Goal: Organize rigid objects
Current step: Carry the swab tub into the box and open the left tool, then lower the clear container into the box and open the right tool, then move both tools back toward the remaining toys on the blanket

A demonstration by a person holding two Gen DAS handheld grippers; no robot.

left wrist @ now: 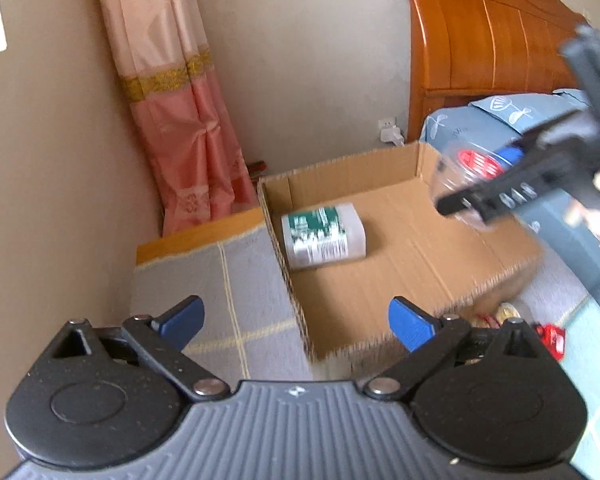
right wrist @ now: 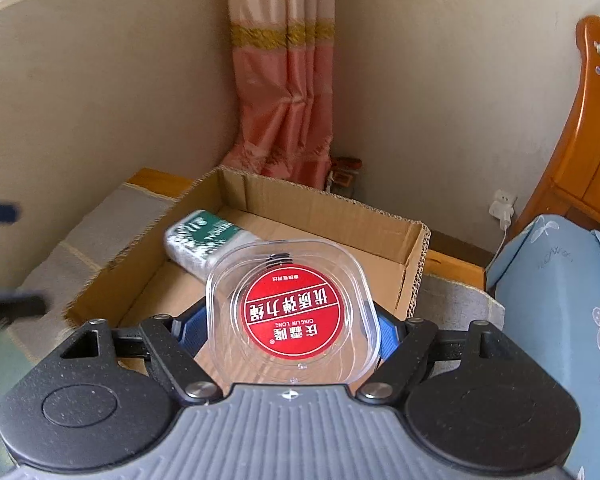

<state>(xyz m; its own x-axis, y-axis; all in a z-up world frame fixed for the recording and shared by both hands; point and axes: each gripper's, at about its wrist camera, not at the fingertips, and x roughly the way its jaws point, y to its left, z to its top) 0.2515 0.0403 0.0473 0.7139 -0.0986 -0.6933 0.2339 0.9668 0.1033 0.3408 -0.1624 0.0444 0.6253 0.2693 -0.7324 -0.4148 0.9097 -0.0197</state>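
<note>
An open cardboard box sits on a grey rug; it also shows in the right wrist view. A white bottle with a green label lies inside it at the far left, also in the right wrist view. My right gripper is shut on a clear plastic case with a red round label and holds it above the box's near edge; the case also shows in the left wrist view. My left gripper is open and empty above the box's near left corner.
A grey checked rug lies left of the box. A wooden bed headboard and blue bedding stand to the right. A pink curtain hangs in the corner. Small red and yellow items lie right of the box.
</note>
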